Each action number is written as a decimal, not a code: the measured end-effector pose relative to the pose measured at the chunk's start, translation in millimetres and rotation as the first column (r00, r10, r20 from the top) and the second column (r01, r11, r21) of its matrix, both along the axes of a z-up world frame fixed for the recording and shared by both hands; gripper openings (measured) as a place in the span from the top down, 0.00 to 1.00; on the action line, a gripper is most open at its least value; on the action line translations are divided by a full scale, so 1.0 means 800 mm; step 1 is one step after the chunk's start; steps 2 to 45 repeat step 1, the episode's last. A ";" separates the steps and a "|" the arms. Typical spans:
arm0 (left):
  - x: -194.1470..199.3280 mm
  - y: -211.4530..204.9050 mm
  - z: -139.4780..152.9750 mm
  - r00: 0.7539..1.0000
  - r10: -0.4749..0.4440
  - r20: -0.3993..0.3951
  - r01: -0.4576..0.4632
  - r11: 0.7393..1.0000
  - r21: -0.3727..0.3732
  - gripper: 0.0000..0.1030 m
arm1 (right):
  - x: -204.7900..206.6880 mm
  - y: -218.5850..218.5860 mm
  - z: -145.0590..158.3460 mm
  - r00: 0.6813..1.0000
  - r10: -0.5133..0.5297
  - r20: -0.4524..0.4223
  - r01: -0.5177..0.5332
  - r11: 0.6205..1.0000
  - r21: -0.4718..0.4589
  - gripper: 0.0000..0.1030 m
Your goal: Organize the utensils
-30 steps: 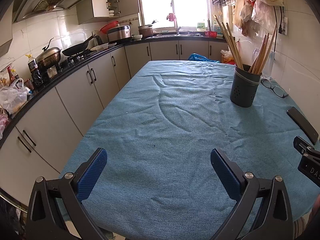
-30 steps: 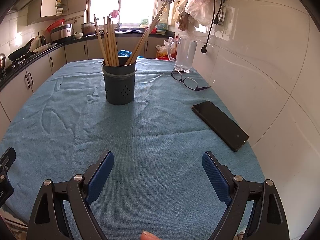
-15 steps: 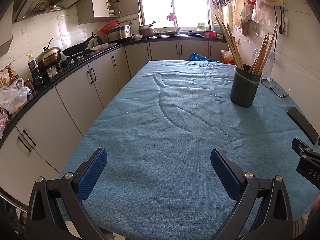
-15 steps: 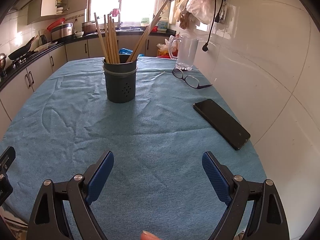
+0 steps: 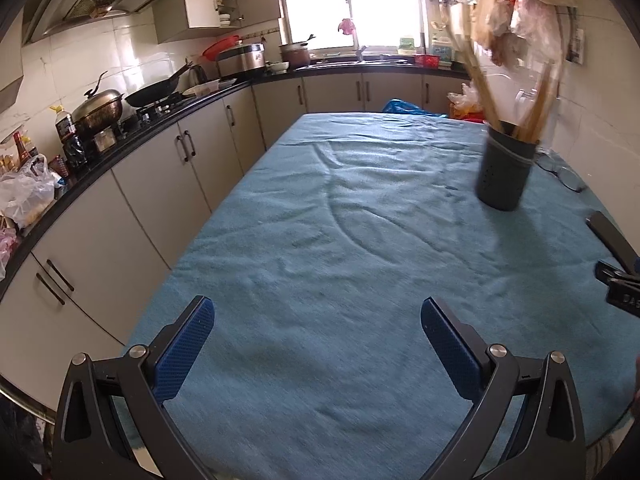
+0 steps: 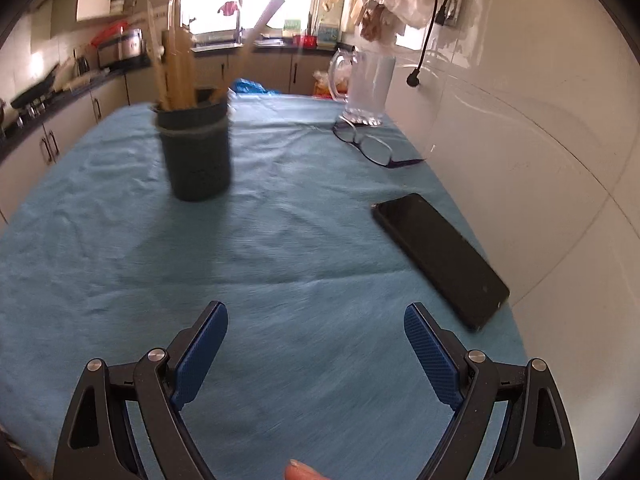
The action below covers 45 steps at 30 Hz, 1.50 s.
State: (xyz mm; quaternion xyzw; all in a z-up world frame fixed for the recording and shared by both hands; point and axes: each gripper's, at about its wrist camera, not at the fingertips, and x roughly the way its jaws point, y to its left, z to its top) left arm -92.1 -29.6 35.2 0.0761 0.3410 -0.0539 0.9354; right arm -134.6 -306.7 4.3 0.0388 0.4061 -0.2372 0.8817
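Both tongs wide, holding nothing: left gripper (image 5: 318,334), right gripper (image 6: 316,340). Dark cup (image 6: 196,156) with chopsticks (image 6: 176,68) upper left, blurry. Phone (image 6: 438,258) at right, glasses (image 6: 370,146) and glass mug (image 6: 366,88) behind. Bare blue cloth (image 6: 280,248) in between.

— What are those tools made of?

— The left gripper (image 5: 318,330) has black plastic arms cut with triangular openings, round silver screws at the joints, and blue fingers (image 5: 450,350) with a dotted texture.

— And the other?

— The right gripper (image 6: 316,338) is the same build: black frame, silver screws, blue textured pads (image 6: 202,354). From the left view its edge shows white letters, partly cut off. A fingertip (image 6: 302,472) peeks in below.
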 end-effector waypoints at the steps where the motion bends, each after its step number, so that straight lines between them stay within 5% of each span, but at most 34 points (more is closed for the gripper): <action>1: 0.008 0.006 0.000 1.000 0.010 -0.005 -0.010 1.000 -0.004 0.00 | 0.004 -0.009 -0.004 1.000 -0.002 -0.010 0.002 1.000 0.014 0.10; 45: 0.008 0.006 0.000 1.000 0.010 -0.005 -0.010 1.000 -0.004 0.00 | 0.004 -0.009 -0.004 1.000 -0.002 -0.010 0.002 1.000 0.014 0.10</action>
